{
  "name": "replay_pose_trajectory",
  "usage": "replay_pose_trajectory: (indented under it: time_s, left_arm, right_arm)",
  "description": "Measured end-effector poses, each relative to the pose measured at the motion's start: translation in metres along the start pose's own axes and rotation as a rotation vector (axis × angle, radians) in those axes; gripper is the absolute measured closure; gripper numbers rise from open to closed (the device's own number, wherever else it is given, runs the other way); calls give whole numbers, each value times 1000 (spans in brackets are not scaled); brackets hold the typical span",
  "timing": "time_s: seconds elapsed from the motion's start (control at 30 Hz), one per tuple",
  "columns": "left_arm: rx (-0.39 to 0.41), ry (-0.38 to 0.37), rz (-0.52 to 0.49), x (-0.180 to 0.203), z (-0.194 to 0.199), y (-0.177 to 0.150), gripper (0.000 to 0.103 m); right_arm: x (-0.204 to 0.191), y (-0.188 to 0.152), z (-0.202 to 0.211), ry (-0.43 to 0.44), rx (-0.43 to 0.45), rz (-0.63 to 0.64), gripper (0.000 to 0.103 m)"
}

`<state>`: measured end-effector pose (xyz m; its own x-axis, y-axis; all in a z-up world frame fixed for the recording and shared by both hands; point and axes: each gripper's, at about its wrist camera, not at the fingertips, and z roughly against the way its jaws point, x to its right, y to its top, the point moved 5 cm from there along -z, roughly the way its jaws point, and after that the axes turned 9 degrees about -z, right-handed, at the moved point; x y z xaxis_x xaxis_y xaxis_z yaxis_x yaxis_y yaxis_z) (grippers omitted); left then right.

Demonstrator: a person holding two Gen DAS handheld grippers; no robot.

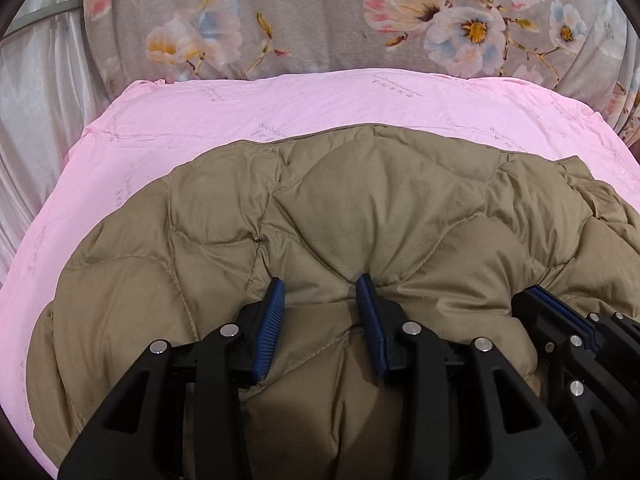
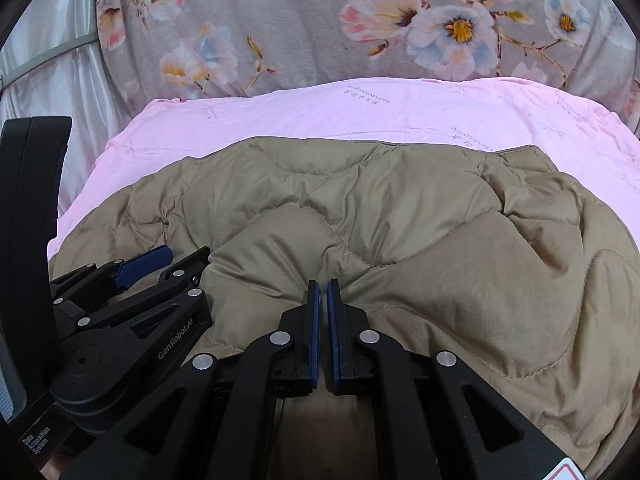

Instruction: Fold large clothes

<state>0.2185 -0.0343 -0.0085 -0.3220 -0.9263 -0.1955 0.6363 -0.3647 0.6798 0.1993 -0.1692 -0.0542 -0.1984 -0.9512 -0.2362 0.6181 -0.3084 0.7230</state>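
In the left wrist view, one khaki quilted jacket (image 1: 360, 208) is lying spread on one pink sheet (image 1: 168, 120), with one grey floral blanket (image 1: 320, 12) lying beyond it; the left gripper (image 1: 321, 288) is standing with its two blue pads (image 1: 270, 330) parted and pressing onto the jacket fabric without clamping it, and the right gripper (image 1: 560, 312) is showing at the lower right edge, where its jaw state cannot be told. In the right wrist view, the same single jacket (image 2: 420, 232) is lying on the pink sheet (image 2: 320, 116) below the floral blanket (image 2: 300, 20); the right gripper (image 2: 323, 286) is holding its two pads nearly together at a fabric ridge, though whether fabric is pinched between them cannot be told, and the left gripper (image 2: 160, 264) is resting on the jacket at lower left.
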Motion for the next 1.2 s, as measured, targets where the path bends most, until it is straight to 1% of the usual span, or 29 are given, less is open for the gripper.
replay_pose_trajectory:
  time_s: [0.1, 0.17, 0.2, 0.27, 0.33, 0.37, 0.4, 0.47, 0.5, 0.57, 0.7, 0.77, 0.87, 0.93, 0.97, 1.0, 1.07, 1.13, 1.17, 1.2]
  left_arm:
    - [5, -8, 5, -2, 0, 0, 67]
    - [16, -34, 30, -6, 3, 0, 67]
    - [21, -60, 52, -11, 7, -1, 66]
    - [14, -94, 92, -21, 20, -5, 66]
    - [10, -134, 151, -41, 45, -15, 66]
    - [9, -158, 186, -56, 60, -24, 59]
    - [7, -161, 212, -67, 71, -32, 44]
    - [6, -133, 262, -94, 89, -51, 32]
    - [2, -112, 289, -110, 96, -64, 31]
    - [-48, -100, 350, -135, 99, -88, 31]
    - [-101, -180, 491, -157, 87, -115, 31]
    - [-92, -211, 523, -157, 83, -118, 31]
    - [-86, -270, 547, -149, 70, -113, 16]
    - [-98, -288, 562, -141, 57, -108, 10]
    - [-101, -281, 560, -136, 52, -104, 6]
    - [-104, -264, 550, -131, 50, -102, 5]
    - [-111, -241, 535, -122, 47, -97, 5]
    - [-114, -223, 544, -119, 46, -94, 8]
    - [-109, -222, 558, -120, 48, -92, 23]
    - [-104, -224, 560, -123, 52, -89, 43]
  right_arm:
    - [0, 0, 0, 5, 0, -3, 97]
    - [0, 0, 0, 8, -3, -6, 97]
    - [1, 0, 0, 13, -7, -11, 97]
    - [0, 2, 2, 10, -18, -18, 97]
    - [-4, 4, 9, -9, -33, -10, 97]
    - [-6, 6, 14, -2, -36, -15, 96]
    - [-9, 7, 19, 17, -37, -30, 95]
    - [-16, 11, 29, 91, -55, -79, 95]
    - [-20, 12, 31, 120, -70, -94, 94]
    - [-29, 11, 27, 148, -114, -110, 95]
    - [-34, -1, 10, 131, -162, -137, 94]
    - [-33, -4, 6, 130, -158, -142, 95]
    - [-30, -8, 3, 135, -157, -153, 99]
    - [-26, -10, 1, 150, -162, -178, 100]
    - [-24, -10, 0, 158, -164, -187, 102]
    - [-23, -11, -1, 164, -163, -194, 102]
    - [-23, -12, -3, 168, -160, -196, 102]
    - [-22, -12, -3, 161, -159, -192, 102]
    - [-21, -11, -2, 155, -161, -189, 102]
    - [-22, -10, -1, 148, -165, -186, 102]
